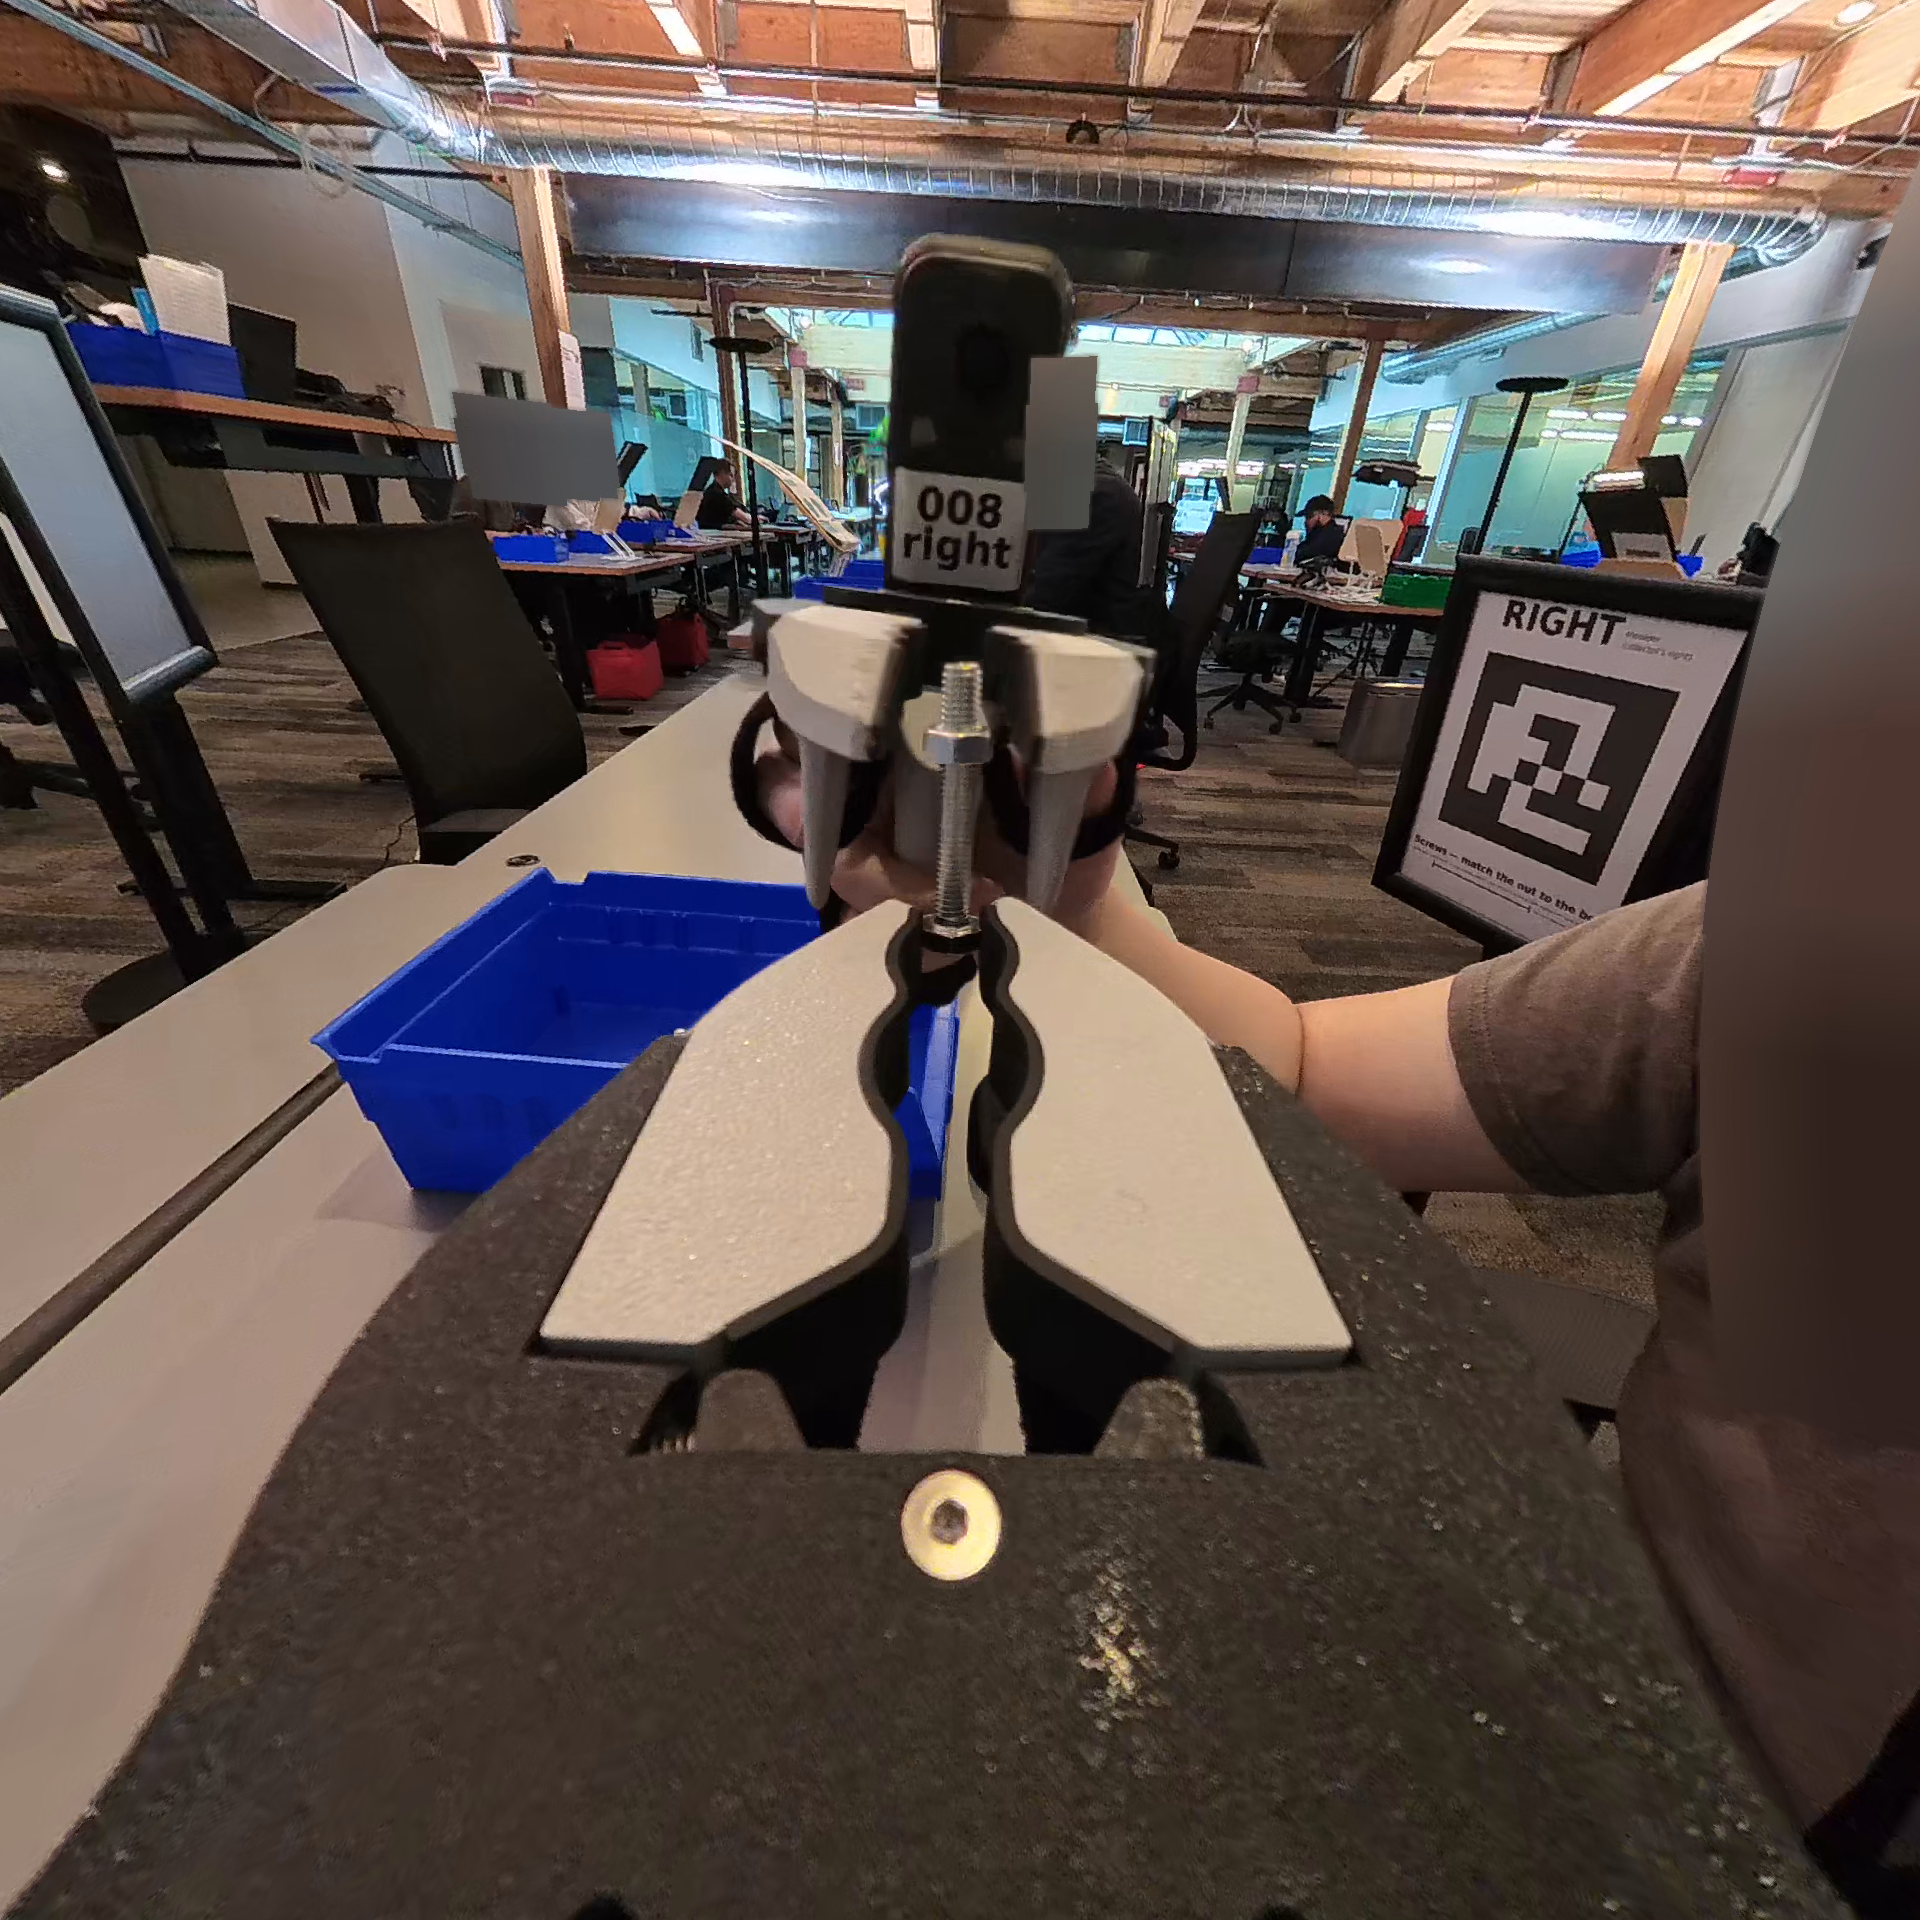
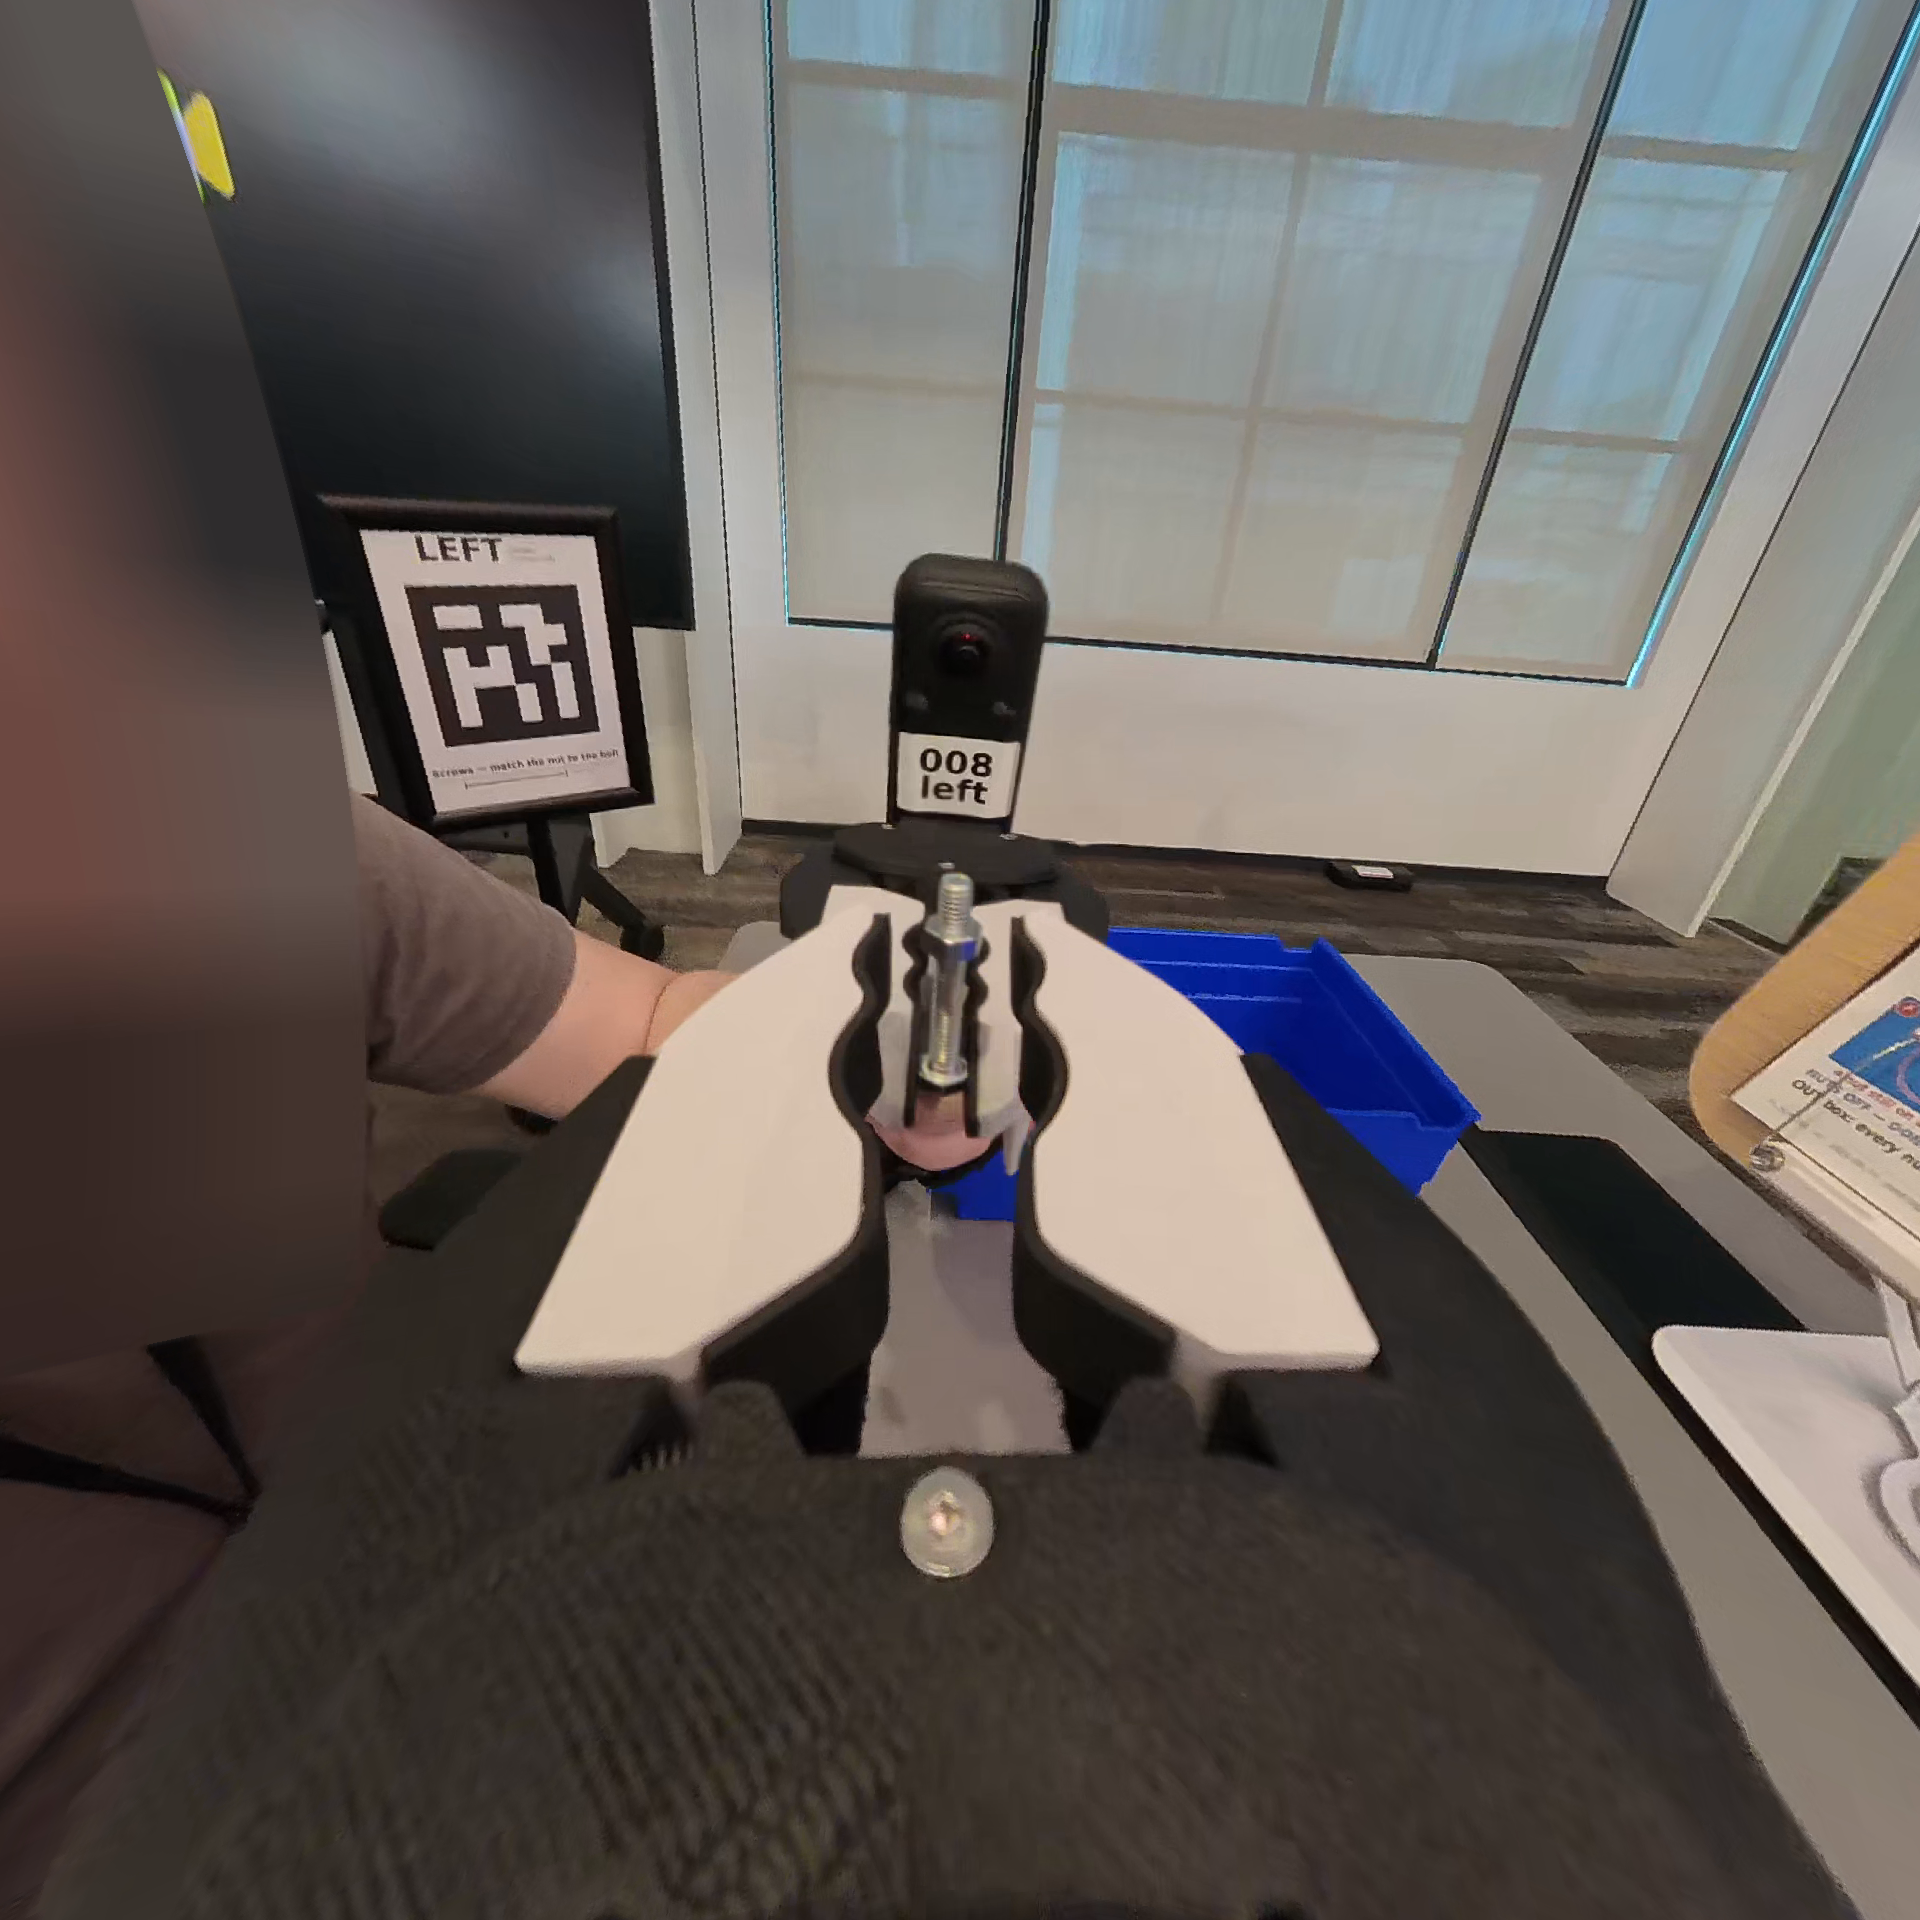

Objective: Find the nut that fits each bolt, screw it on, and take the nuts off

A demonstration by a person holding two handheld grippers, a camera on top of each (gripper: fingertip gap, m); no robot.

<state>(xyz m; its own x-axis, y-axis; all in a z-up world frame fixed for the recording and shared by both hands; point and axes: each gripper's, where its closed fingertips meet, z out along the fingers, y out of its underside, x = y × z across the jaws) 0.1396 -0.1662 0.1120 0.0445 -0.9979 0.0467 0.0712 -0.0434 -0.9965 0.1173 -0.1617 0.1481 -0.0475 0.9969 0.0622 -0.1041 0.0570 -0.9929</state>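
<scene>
A silver bolt (image 1: 954, 831) stands upright between the two grippers. My left gripper (image 1: 948, 925) is shut on its head end. A silver hex nut (image 1: 958, 743) sits high on the thread, a little below the bolt's tip. My right gripper (image 1: 956, 727) faces the left one, with its jaws on either side of the nut. In the right wrist view the right gripper (image 2: 951, 925) stands narrowly open, with a small gap on each side of the nut (image 2: 948, 943). The bolt (image 2: 940, 1023) runs down to the left gripper (image 2: 940, 1091) below.
An empty blue bin (image 1: 582, 1018) stands on the grey table (image 1: 187, 1091) just beneath the grippers and also shows in the right wrist view (image 2: 1299, 1018). Framed marker signs (image 1: 1558, 748) (image 2: 514, 665) stand at both sides. Papers on a stand (image 2: 1839, 1122) lie at the right. A black chair (image 1: 436, 665) stands beyond the table.
</scene>
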